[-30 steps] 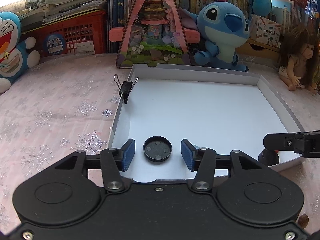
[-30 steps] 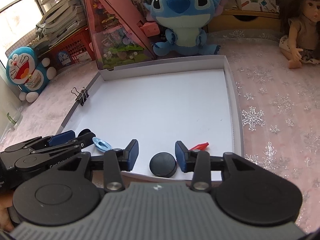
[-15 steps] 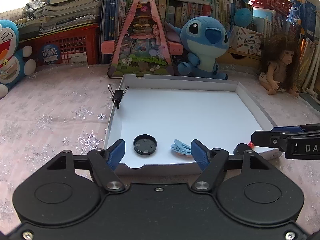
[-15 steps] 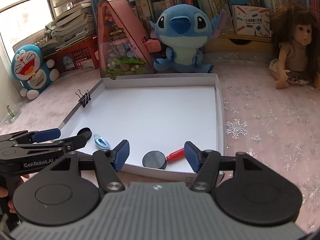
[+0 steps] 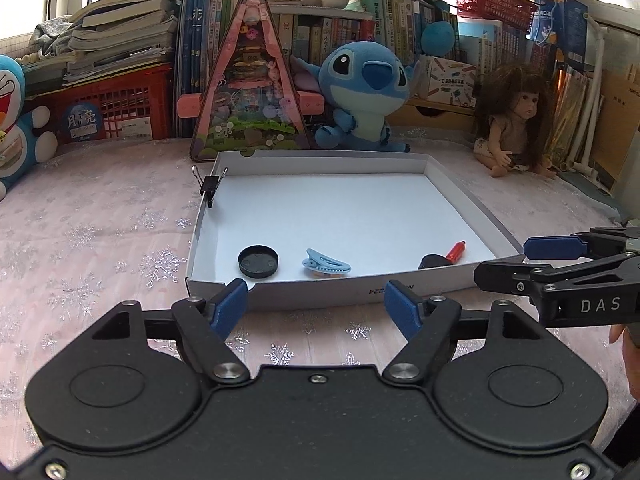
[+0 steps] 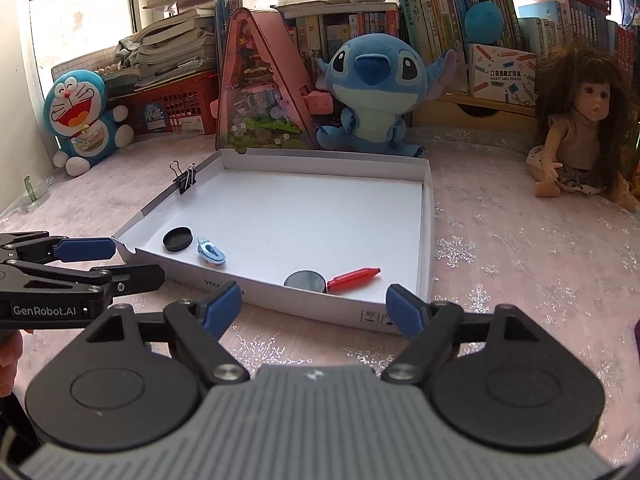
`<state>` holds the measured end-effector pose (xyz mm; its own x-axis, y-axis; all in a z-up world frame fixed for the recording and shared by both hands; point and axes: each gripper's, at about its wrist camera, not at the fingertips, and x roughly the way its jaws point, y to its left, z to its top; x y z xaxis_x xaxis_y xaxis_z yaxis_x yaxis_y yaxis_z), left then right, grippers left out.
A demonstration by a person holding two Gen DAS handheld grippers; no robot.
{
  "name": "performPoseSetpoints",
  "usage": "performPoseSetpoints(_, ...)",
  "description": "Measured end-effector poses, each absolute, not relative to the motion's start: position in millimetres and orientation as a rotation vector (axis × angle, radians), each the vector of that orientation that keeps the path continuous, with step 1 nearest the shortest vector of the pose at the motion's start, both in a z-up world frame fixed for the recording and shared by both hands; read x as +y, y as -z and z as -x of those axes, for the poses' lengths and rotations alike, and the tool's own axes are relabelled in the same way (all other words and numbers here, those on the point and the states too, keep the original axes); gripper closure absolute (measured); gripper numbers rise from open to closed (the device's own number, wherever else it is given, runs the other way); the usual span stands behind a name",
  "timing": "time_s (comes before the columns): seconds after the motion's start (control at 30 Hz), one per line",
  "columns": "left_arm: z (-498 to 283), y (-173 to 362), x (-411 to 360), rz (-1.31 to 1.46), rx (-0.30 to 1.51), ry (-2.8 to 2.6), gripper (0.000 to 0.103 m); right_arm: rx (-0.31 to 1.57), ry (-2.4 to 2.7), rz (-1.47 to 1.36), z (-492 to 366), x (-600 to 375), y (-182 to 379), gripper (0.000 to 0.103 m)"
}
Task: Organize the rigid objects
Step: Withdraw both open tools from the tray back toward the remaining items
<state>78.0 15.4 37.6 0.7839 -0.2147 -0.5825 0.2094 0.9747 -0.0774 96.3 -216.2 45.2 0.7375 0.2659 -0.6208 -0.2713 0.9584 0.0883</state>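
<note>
A shallow white cardboard tray (image 5: 320, 158) (image 6: 427, 216) lies on the pink snowflake cloth. Along its near edge lie a black round lid (image 5: 258, 261) (image 6: 177, 238), a light blue hair clip (image 5: 326, 264) (image 6: 211, 251), a second black disc (image 5: 434, 261) (image 6: 305, 281) and a red pen-like piece (image 5: 456, 251) (image 6: 353, 278). A black binder clip (image 5: 210, 186) (image 6: 184, 178) grips the tray's left wall. My left gripper (image 5: 318, 310) (image 6: 108, 262) is open and empty, just before the tray's near wall. My right gripper (image 6: 314, 308) (image 5: 520, 260) is open and empty, off the tray's near right corner.
Behind the tray stand a pink triangular toy house (image 5: 250, 92), a blue Stitch plush (image 5: 366, 92) and a doll (image 5: 516, 120) at the right. A Doraemon plush (image 6: 86, 116) and a red crate (image 5: 108, 108) stand at the left, with bookshelves behind.
Both grippers have pulled back out of the tray and opened wider. The black lid and the black disc they stood around lie in the tray, and more of the room shows.
</note>
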Motion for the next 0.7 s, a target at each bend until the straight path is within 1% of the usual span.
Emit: performPoseSetpoints(0.7,-34.4,-11.4,18.2,-0.004,0.601,0.293,0.029,0.645,-0.267,0.053,-50.2,-221.4,-17.3,0.014)
